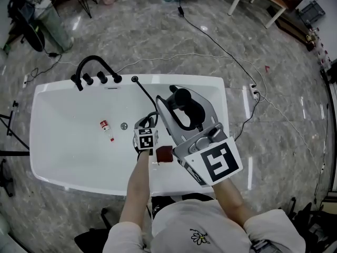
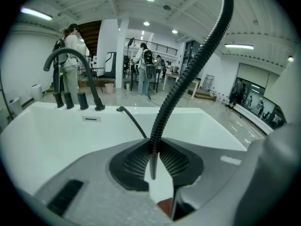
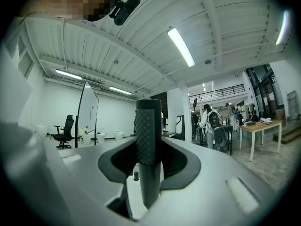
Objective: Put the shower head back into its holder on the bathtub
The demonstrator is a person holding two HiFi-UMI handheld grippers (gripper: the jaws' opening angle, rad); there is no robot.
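A person leans over a white bathtub [image 1: 52,157] with a two-jaw gripper in each hand. The right gripper [image 1: 185,108] is clamped on the black shower head [image 1: 181,96], its pads pressing on the textured handle, which stands upright between them. The head is held above the right half of the tub, well apart from the rim where the taps stand.

The left gripper [image 1: 148,121], lower and tilted down into the tub, has its pads pinched on the ribbed black hose [image 2: 188,74]. From there the hose rises in a curve out of the top of the left gripper view. On the other side a thinner length runs back to a small black fitting [image 1: 135,79] on the far rim, just beside the arched black faucet [image 1: 93,62].

On the tub floor lies a small bottle [image 1: 107,130] with a red label, near the drain [image 1: 124,126]. A dark red block [image 1: 164,154] sits close to the near rim, just beside the left gripper's marker cube. Behind the tub, people stand about on the marble floor [image 1: 274,141].
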